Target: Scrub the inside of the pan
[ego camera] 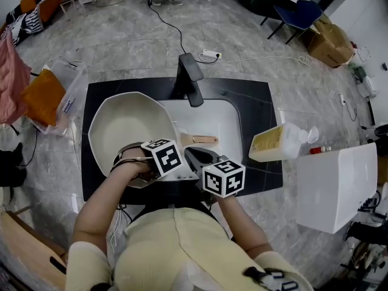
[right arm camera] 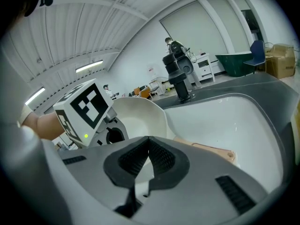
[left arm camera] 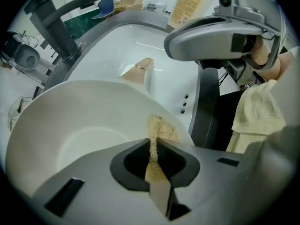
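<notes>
The pan [ego camera: 123, 125], white inside, sits on the left part of the black counter [ego camera: 257, 102], and its right side hangs over the left edge of the white sink [ego camera: 213, 117]. Its tan handle [ego camera: 199, 140] reaches out to the right across the basin, towards the counter's front edge. A black faucet [ego camera: 189, 77] stands at the back edge, with its spout over the sink.

The left gripper [left arm camera: 153, 144] is at the pan's near rim, on the side towards the counter's front edge. Its jaws are clenched on a thin tan pad [left arm camera: 162, 128]. The pad sticks up past the jaw tips and lies against the pan's inner wall just below the rim.

The right gripper [right arm camera: 148, 139] is just right of the left one, over the sink's front edge and close to the root of the handle. Its jaws are pressed together at the tips. Nothing shows between them; the white glimpsed through the gap lower down is probably the sink or the pan behind, though its own view does not make that plain. It touches neither the pan nor the handle as far as the head view shows.

A bottle [ego camera: 280, 143] with a yellow label lies tilted at the counter's right edge, well apart from the pan.
</notes>
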`<state>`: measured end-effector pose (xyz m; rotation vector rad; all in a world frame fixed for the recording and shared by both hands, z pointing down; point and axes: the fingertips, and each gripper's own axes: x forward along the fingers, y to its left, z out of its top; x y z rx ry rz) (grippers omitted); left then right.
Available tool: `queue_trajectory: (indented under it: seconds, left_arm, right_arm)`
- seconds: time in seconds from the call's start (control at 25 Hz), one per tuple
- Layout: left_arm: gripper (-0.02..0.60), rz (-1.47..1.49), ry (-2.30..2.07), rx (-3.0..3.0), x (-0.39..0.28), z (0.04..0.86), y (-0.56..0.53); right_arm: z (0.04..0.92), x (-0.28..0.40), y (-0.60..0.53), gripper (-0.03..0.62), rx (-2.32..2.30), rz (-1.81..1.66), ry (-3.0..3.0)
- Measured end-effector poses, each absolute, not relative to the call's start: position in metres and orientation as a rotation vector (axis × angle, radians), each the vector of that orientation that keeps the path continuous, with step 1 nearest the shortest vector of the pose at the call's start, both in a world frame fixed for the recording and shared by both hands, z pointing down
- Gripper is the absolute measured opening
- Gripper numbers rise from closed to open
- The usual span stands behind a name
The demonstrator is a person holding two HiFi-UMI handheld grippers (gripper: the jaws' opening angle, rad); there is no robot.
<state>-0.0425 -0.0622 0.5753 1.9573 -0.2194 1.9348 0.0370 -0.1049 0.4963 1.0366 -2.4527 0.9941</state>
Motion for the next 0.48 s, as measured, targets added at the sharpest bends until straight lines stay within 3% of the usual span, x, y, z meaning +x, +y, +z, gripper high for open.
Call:
queue_trajectory:
  seconds: [0.48]
  left_arm:
    - [0.04, 1.828, -0.247, 2.11, -0.024, 0.542, -0.059]
  right_arm:
    - [0.489, 0.046, -0.112, 0.015, 1.082, 1.05, -2.47]
